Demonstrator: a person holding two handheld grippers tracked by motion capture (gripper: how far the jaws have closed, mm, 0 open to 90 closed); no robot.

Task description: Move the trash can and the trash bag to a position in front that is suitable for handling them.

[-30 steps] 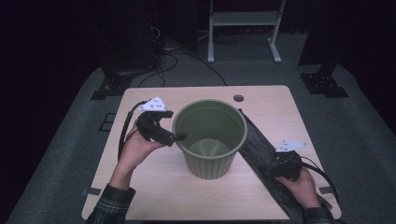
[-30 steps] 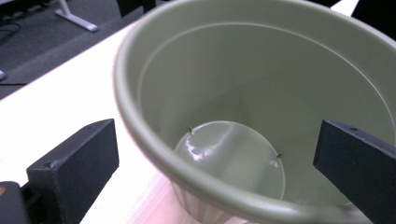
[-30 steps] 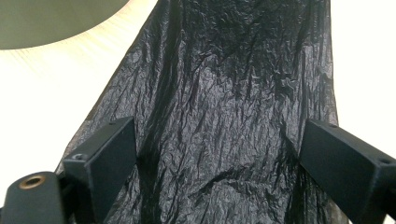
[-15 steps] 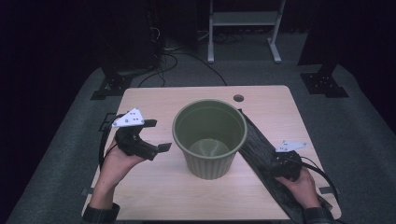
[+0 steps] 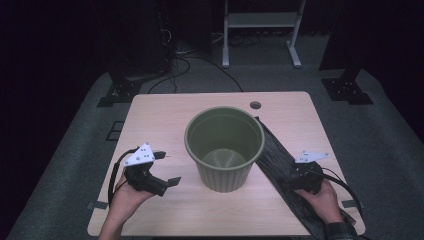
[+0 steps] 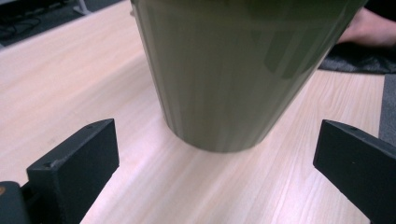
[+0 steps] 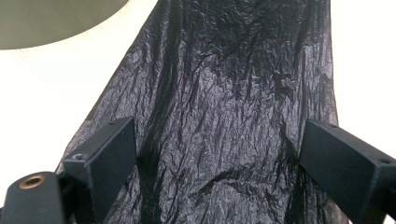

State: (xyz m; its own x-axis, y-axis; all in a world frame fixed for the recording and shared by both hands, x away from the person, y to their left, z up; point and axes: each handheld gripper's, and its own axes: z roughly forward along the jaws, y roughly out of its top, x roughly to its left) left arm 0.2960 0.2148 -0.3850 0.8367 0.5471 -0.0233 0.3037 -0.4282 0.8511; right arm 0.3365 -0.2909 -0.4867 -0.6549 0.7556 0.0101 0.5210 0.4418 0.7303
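Two black hand-held grippers, each with a pale marker plate.
The left gripper (image 5: 165, 170) and right gripper (image 5: 300, 175) have matt black bodies, and each carries a light grey three-cornered plate dotted with small dark spots. A black cable loops from each. Seen close, the jaws are flat black blocks with small screw holes, and a brass-coloured threaded insert sits at the base. A dark checked sleeve cuff (image 5: 339, 231) covers the right wrist.

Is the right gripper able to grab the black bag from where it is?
Probably yes. The right gripper hovers over the black bag with its jaws open, one on each side of the crinkled plastic. Nothing lies between them. The green bin stands off to the side, out of the way.
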